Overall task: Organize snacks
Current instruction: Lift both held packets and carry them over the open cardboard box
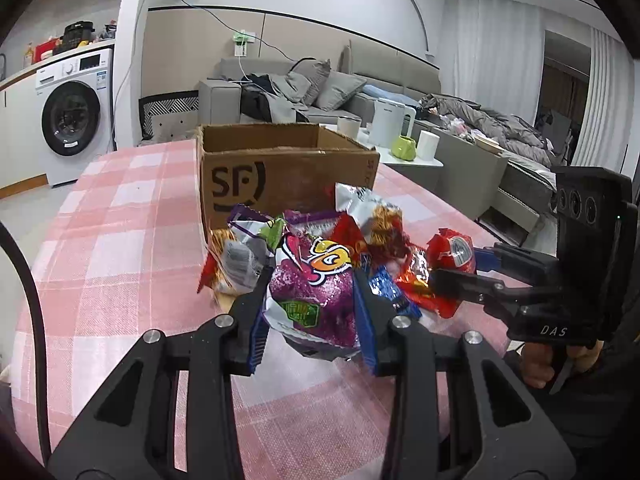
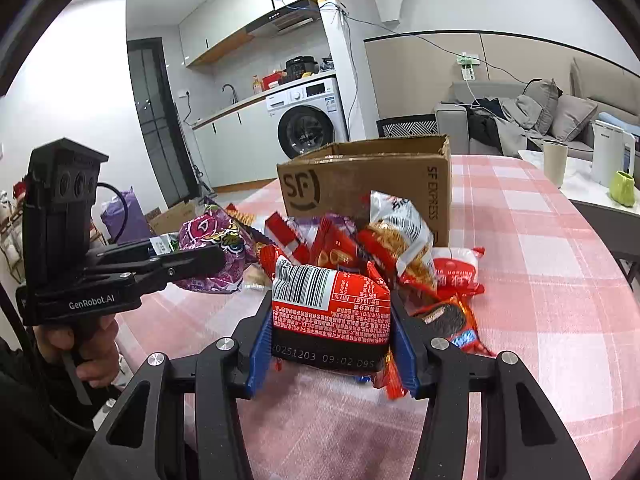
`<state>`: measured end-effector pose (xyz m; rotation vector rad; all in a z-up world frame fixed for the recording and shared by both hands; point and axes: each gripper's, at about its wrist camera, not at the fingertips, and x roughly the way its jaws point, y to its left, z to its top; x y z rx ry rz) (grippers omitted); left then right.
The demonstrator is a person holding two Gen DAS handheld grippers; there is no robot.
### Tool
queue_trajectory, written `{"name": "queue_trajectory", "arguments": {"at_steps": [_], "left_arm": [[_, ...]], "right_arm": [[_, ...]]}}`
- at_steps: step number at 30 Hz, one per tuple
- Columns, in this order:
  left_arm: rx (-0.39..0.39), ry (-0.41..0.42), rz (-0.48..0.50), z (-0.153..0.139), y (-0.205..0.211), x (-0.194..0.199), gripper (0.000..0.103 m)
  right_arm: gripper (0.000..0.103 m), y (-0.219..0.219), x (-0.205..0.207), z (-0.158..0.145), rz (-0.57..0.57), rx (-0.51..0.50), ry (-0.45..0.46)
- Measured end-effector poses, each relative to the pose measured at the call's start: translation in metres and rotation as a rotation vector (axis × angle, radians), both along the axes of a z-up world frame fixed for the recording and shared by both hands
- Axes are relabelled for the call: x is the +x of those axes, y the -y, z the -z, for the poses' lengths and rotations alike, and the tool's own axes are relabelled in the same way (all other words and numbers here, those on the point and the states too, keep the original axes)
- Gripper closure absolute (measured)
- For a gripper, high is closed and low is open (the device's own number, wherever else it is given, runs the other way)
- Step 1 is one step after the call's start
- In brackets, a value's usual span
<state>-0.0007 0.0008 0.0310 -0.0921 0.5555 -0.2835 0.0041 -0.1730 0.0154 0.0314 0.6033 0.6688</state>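
Note:
A pile of snack packets (image 1: 372,236) lies on the pink checked tablecloth in front of an open SF cardboard box (image 1: 280,176). My left gripper (image 1: 312,292) is shut on a purple snack bag (image 1: 316,292), seen from the side in the right wrist view (image 2: 212,256). My right gripper (image 2: 330,312) is shut on a red packet with a barcode (image 2: 332,308); it shows in the left wrist view (image 1: 454,254) at the pile's right side. The box (image 2: 364,184) stands just behind the pile, its inside hidden.
The table (image 1: 120,220) is round-edged with a pink checked cloth. Behind it are a side table with a white kettle (image 1: 390,122), a green mug and a cup, a grey sofa and a washing machine (image 1: 76,120). Bags sit on the floor at the left (image 2: 124,216).

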Motion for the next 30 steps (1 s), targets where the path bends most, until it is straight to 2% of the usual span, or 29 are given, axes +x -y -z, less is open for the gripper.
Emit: {"name": "queue_trajectory", "arguments": {"at_steps": [17,30], "left_arm": [[0.035,0.052,-0.091,-0.035,-0.007,0.019,0.069],[0.059,0.081,-0.115,-0.054,-0.006,0.034,0.069]], "right_arm": [[0.051,-0.001,0.033,-0.033,0.021,0.043,0.033],[0.051,-0.011,0.058,-0.056,0.031,0.052,0.064]]}}
